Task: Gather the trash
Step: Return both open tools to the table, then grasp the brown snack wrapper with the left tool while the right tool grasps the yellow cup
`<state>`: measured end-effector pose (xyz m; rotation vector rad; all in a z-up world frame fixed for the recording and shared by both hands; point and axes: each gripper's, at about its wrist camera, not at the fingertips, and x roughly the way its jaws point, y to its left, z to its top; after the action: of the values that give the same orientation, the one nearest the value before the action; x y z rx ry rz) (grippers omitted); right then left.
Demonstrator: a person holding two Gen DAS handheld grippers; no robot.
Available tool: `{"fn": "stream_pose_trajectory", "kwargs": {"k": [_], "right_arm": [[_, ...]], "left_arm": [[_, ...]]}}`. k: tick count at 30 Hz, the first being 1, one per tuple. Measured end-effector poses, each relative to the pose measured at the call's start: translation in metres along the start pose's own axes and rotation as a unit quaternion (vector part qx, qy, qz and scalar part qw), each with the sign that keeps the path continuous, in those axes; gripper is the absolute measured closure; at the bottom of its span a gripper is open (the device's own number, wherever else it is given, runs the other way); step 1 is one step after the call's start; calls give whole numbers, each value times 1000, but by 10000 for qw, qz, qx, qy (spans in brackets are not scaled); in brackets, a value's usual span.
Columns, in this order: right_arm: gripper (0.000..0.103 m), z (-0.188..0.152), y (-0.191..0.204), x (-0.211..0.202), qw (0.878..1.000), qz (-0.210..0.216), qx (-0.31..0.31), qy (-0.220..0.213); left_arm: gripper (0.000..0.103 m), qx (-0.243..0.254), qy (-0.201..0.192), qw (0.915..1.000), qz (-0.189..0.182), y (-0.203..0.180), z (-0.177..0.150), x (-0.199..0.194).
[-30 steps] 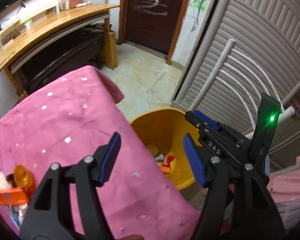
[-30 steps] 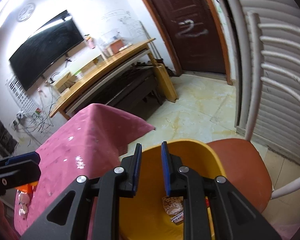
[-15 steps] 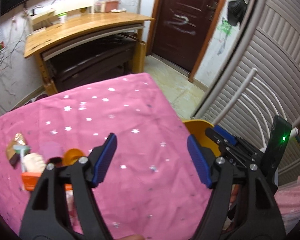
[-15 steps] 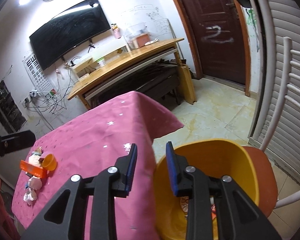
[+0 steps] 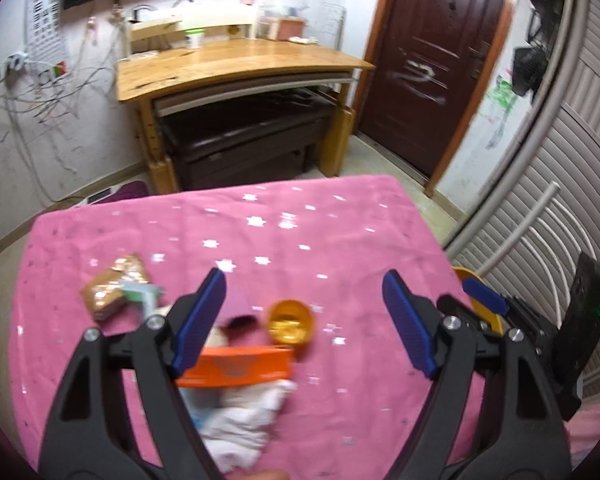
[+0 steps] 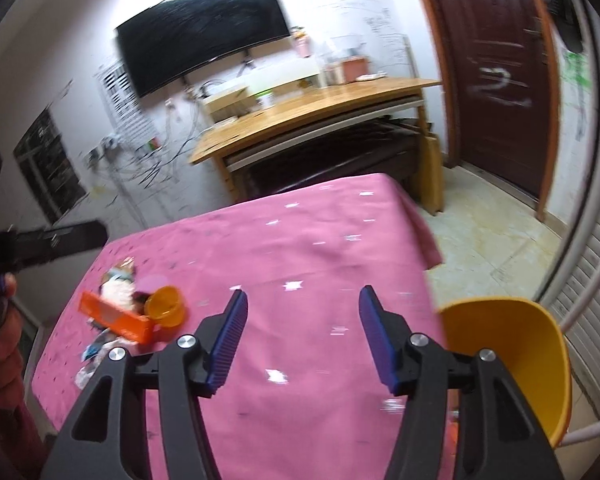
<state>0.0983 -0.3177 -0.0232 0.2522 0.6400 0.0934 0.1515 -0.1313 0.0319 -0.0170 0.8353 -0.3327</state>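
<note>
1. Step in hand: approach to the next pick. Both claws are empty, and loose trash lies on the surface, not yet collected

2. Left claw [image 5: 304, 322] — jaws spread wide, holding nothing. It hangs above the trash pile, with its left finger overlapping the orange box [image 5: 236, 370] in the left wrist view

3. Right claw [image 6: 302, 342] — jaws spread wide, holding nothing. It hangs over a bare part of the surface, well apart from the pile

4. Trash location: near the left edge of the surface. The pile holds the orange box, a small orange cup [image 5: 291, 322] lying on its side, a crumpled white wrapper [image 5: 244, 416] and a brown packet [image 5: 114, 294]; the pieces touch or overlap

5. Destination: the yellow bin [image 6: 512, 364] stands just off the right side of the surface, on a chair seat

6. Next move, as a judgement: lower the left claw over one piece — the cup or the box — and close on it alone. The overlap risks dragging neighbours along

7. Surface: a pink cloth with white stars [image 6: 300, 240] covers it fully

8. Room: a wooden desk [image 5: 236, 64], a wall-mounted dark screen [image 6: 204, 52], a dark door [image 6: 496, 76] and a tiled floor
</note>
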Motion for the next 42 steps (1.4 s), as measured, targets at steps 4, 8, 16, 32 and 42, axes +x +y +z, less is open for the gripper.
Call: {"fn": "stream_pose_trajectory", "kwargs": {"k": [4, 8, 16, 32, 42], "right_arm": [[49, 1, 32, 14, 9992, 224, -262, 182], [47, 4, 57, 28, 9979, 363, -426, 316], [46, 11, 92, 56, 9959, 404, -610, 535], [38, 17, 114, 87, 9929, 374, -786, 807], [36, 16, 118, 94, 9919, 270, -890, 861]], "left_arm": [[21, -261, -110, 9992, 286, 44, 4, -9], [19, -521, -176, 9970, 553, 83, 4, -16], [19, -897, -28, 9907, 1020, 151, -7, -12], [19, -284, 667, 9938, 844, 194, -26, 43], [36, 345, 779, 9954, 443, 183, -24, 68]]}}
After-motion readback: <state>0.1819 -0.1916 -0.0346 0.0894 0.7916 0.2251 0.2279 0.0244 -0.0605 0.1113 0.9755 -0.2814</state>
